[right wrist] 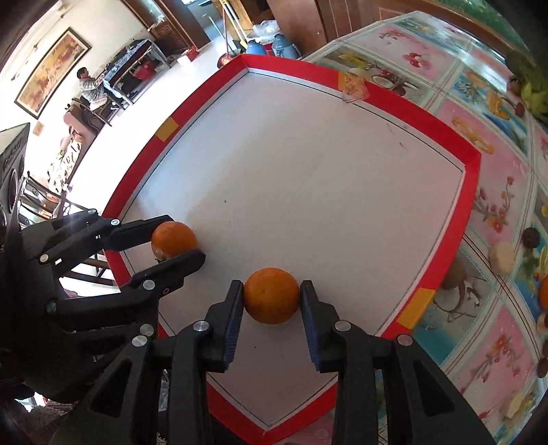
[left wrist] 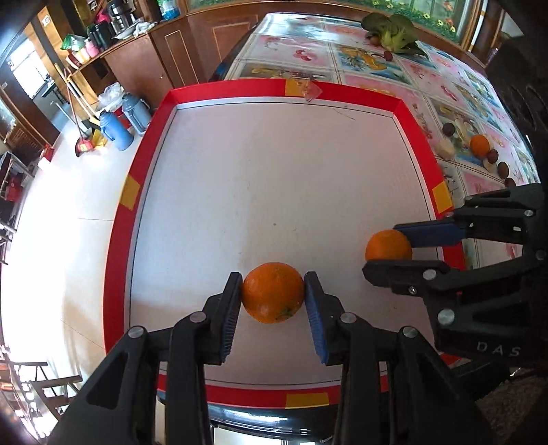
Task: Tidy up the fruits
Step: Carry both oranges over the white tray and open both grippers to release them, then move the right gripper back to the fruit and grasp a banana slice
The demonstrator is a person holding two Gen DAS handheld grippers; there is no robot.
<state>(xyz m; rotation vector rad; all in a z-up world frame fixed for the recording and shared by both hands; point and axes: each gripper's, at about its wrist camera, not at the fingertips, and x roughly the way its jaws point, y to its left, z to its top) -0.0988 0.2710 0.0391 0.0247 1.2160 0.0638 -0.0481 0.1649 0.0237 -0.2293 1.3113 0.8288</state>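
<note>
A white tray with a red rim lies on the table; it also shows in the right wrist view. My left gripper is shut on an orange that rests on the tray floor near the front. My right gripper is shut on a second orange, also low on the tray. In the left wrist view the right gripper and its orange sit at the tray's right edge. In the right wrist view the left gripper and its orange sit at the tray's left edge.
More fruit lies on the flowered tablecloth right of the tray: an orange, dark round fruits and a pale piece. Green leafy produce sits at the far end. Blue flasks stand on the floor to the left.
</note>
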